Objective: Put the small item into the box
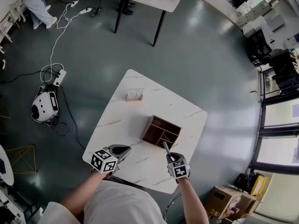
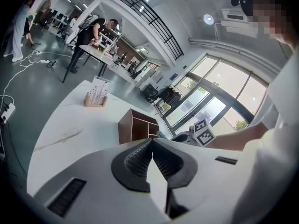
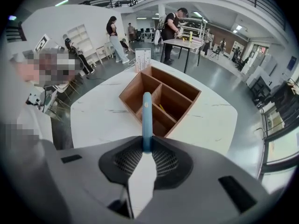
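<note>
**Q:** While clamped in the right tongs, counted as delivered?

**A:** No. Note the blue pen-like stick, gripped at its lower end between the closed right jaws and pointing forward toward the wooden box. Held above the counter, with the tip just beside the box's near rim in the head view. Inside no compartment.

**Q:** Done so far, then?

**A:** Pick-up only, judging by the firm grip and the clearance from the counter.

**Q:** Left to do?

**A:** Carrying over the rim, lowering into one of the divided compartments, parting the jaws and backing away. Probably just a short forward reach, given the nearness of tip and rim.

**Q:** Role of the left tongs?

**A:** None evident. Shut tip to tip on nothing, held low at the near left of the counter, apart from the box.

**Q:** Contents of the box?

**A:** Mostly bare wood, plus one small yellow object in a middle compartment. Identity unclear.

**Q:** Anything else on the counter?

**A:** Only a small rack of white pieces at the far side, well apart from the box and seemingly uninvolved.
</note>
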Action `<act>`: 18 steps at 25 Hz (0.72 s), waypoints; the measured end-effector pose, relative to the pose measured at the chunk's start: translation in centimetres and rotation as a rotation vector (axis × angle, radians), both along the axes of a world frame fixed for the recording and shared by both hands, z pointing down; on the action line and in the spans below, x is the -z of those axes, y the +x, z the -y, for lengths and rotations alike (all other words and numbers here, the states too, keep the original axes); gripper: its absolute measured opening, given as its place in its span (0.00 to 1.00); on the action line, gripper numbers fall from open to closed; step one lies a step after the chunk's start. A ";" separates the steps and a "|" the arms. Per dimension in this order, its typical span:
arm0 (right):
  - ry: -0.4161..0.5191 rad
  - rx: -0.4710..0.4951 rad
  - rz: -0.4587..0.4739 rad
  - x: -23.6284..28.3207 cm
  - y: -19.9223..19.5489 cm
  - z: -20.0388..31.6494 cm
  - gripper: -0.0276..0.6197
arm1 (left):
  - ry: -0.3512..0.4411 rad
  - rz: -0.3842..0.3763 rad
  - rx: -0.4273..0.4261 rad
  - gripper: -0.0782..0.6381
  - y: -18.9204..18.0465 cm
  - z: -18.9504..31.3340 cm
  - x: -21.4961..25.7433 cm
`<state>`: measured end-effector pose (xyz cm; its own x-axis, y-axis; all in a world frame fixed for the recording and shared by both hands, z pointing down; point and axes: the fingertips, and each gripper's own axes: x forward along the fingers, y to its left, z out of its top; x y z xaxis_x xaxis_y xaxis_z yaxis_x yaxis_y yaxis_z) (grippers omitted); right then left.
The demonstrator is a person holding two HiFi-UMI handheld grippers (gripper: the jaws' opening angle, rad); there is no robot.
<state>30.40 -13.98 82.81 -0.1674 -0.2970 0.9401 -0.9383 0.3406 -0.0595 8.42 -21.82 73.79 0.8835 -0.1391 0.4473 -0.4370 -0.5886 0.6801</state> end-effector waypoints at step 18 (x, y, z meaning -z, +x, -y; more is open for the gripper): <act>-0.305 0.234 -0.186 -3.0 0.7 1.2 0.16 | -0.044 -0.020 -0.002 0.13 1.0 1.1 -1.3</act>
